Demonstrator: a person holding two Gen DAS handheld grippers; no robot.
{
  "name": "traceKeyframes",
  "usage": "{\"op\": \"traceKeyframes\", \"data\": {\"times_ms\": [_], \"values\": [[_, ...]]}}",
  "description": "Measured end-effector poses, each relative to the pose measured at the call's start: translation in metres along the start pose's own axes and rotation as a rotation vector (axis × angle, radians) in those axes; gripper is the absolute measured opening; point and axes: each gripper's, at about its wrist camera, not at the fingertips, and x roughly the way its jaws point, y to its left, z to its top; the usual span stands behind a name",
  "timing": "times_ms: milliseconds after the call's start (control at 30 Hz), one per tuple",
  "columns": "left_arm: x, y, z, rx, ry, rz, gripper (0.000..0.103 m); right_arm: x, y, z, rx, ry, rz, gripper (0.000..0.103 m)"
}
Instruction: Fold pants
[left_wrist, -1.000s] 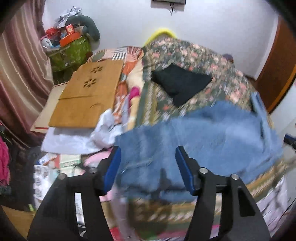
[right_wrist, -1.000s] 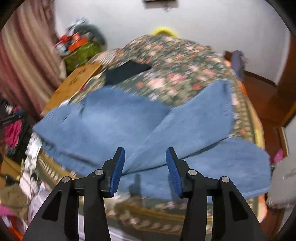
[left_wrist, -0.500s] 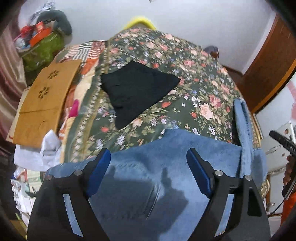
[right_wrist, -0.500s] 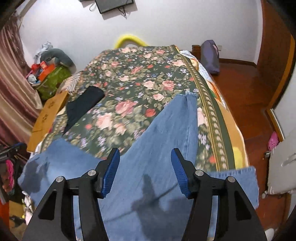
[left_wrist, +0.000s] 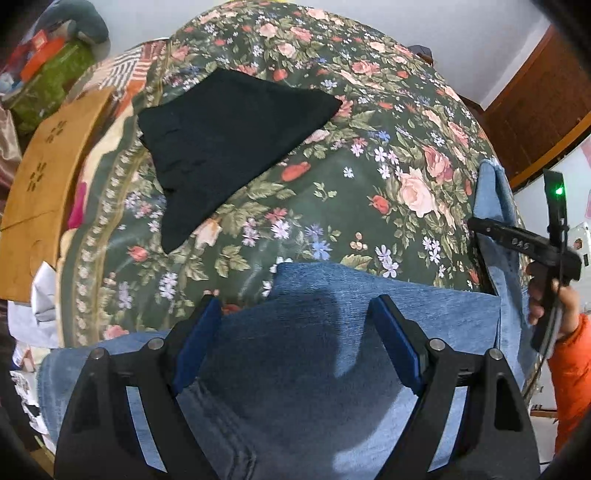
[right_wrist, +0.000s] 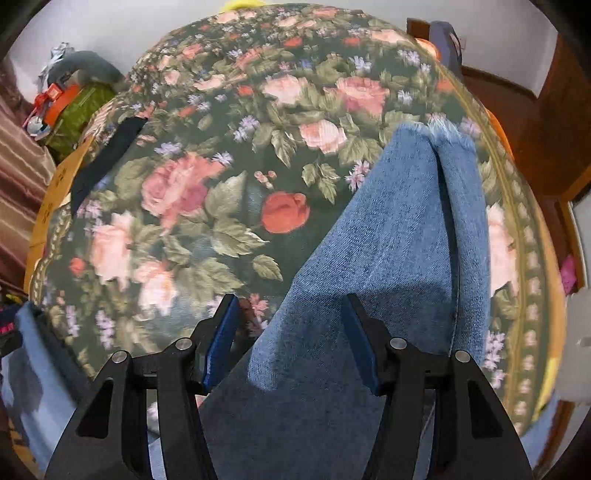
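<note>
Hovering with both claws released: your left gripper sits over the waist end of the jeans, your right gripper over the leg. They lie on the floral bedspread. Denim looks heavy, limp, grippy; pinch seams or hem.

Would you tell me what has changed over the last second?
Both grippers, left and right, came down closer over the jeans, which now lie flatter on the floral bedspread, one leg stretched up the bed. Both remain open, gripping nothing; the black garment stayed put.
</note>
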Motion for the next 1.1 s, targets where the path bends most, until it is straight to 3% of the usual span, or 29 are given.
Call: {"op": "traceKeyframes", "data": {"times_ms": [33,67,133,267,400,567,667,733,867,967,1033,1100], "values": [[0.001,-0.001,0.000,0.000,-0.001,0.002,0.084,-0.001,0.000,-0.002,-0.017,-0.009,-0.034,0.028],[0.002,-0.004,-0.001,0.006,-0.005,0.009,0.084,-0.004,0.000,-0.005,-0.035,-0.016,-0.064,0.023],[0.003,-0.009,-0.001,0.025,-0.006,0.029,0.084,-0.011,-0.007,-0.010,-0.015,-0.011,-0.018,0.008],[-0.001,-0.019,-0.006,0.058,-0.020,0.070,0.084,-0.055,-0.029,-0.026,0.046,-0.085,0.003,0.004],[-0.012,-0.030,-0.017,0.065,-0.021,0.059,0.084,-0.129,-0.061,-0.055,0.094,-0.203,0.024,0.004],[-0.026,-0.046,-0.029,0.049,-0.028,0.013,0.084,-0.186,-0.101,-0.104,0.147,-0.247,0.024,0.004],[-0.031,-0.059,-0.037,0.065,-0.035,0.008,0.084,-0.187,-0.122,-0.133,0.190,-0.212,0.023,0.006],[-0.034,-0.066,-0.042,0.081,-0.038,0.010,0.084,-0.181,-0.135,-0.162,0.228,-0.162,-0.005,0.014],[-0.041,-0.074,-0.050,0.097,-0.051,0.009,0.084,-0.155,-0.147,-0.210,0.285,-0.052,0.008,0.018],[-0.042,-0.077,-0.055,0.097,-0.056,0.012,0.084,-0.150,-0.146,-0.230,0.288,-0.072,-0.034,0.026],[-0.039,-0.077,-0.059,0.095,-0.052,0.013,0.084,-0.154,-0.150,-0.233,0.327,-0.104,-0.034,0.037],[-0.033,-0.079,-0.064,0.095,-0.043,0.023,0.084,-0.159,-0.150,-0.228,0.355,-0.153,-0.047,0.039]]}}
